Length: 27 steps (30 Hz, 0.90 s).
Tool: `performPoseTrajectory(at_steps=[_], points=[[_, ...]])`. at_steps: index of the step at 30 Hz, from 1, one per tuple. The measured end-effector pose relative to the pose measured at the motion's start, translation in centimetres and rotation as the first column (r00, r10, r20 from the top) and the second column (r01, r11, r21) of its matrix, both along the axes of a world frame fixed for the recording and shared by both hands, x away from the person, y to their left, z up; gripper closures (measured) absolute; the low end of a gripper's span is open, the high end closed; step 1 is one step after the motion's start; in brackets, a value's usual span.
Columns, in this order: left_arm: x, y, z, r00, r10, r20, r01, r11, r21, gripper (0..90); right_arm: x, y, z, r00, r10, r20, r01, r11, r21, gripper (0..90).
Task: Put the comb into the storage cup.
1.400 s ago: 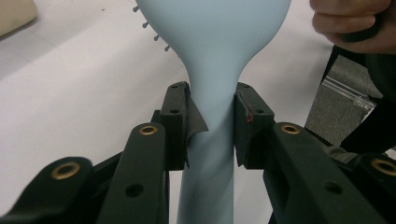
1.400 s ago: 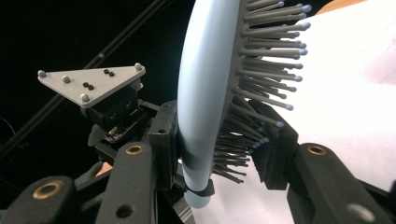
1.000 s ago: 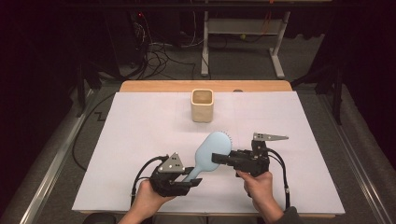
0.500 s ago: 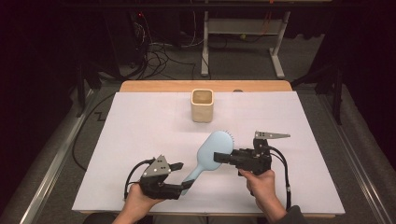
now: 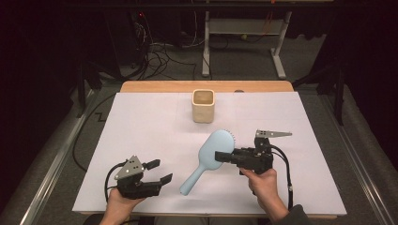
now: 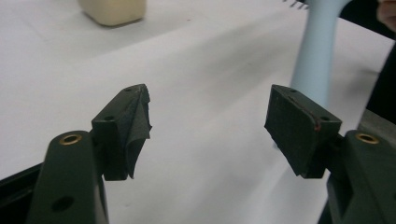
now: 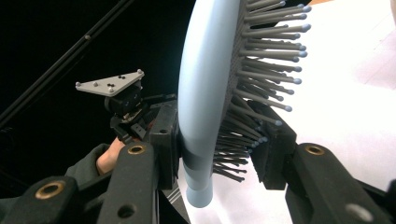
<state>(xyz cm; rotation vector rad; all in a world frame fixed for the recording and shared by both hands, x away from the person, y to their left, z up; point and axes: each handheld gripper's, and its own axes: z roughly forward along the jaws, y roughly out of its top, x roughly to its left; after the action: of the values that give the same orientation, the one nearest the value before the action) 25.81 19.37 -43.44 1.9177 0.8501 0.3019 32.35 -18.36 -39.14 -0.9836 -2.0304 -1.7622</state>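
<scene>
White sheet covered the worktop (image 5: pixel 141 122); dark floor and cables lay beyond at 12 o'clock. Brush (image 5: pixel 213 150), pale blue, was near centre toward 5 o'clock, head up at 1 o'clock, handle tip (image 5: pixel 187 190) pointing to 7 o'clock and apparently low over the sheet. Cup (image 5: pixel 203 106), cream, stood apart at 12 o'clock of the brush.

Right tongs (image 5: pixel 220 156) were clenched on the brush head from 3 o'clock. In the right gripper view one pad sat on the smooth back (image 7: pixel 201 93), the other pressed into the bristles (image 7: pixel 261 79).

Left tongs (image 5: pixel 158 171) sat at 7 o'clock, jaws having just been opening, released, nothing between the pads (image 6: pixel 292 123). Handle (image 6: pixel 317 51) stood just beyond the right-hand pad in the left gripper view, not touching.

Handling, judged: light, rigid plastic; back smooth and curved, likely slippery. Bristles flex, so a grip across the head may creep or twist. Not fragile, though bristles could bend under hard clamping. Better hold: the straight handle, mid-length, pads on opposite flats; the neck would limit swing.
</scene>
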Motion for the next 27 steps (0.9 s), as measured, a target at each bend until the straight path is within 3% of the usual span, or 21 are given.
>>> performPoseTrajectory(at_steps=[8,16,27], points=[[-0.1,2.1,-0.6,0.9962,0.083,0.028,-0.082,0.9966,-0.007,30.4,0.1,-0.3,0.9,0.9999,-0.012,0.010,0.012,0.999,-0.041,58.8],[-0.2,3.6,-1.1,0.9915,0.125,0.037,-0.125,0.9922,0.003,30.2,0.1,-0.5,1.7,0.9996,-0.022,0.019,0.024,0.997,-0.080,58.9],[0.7,5.4,-1.6,0.9751,0.220,0.027,-0.220,0.9754,-0.011,29.8,0.5,-1.6,2.5,0.9981,-0.055,0.030,0.057,0.994,-0.096,58.6]])
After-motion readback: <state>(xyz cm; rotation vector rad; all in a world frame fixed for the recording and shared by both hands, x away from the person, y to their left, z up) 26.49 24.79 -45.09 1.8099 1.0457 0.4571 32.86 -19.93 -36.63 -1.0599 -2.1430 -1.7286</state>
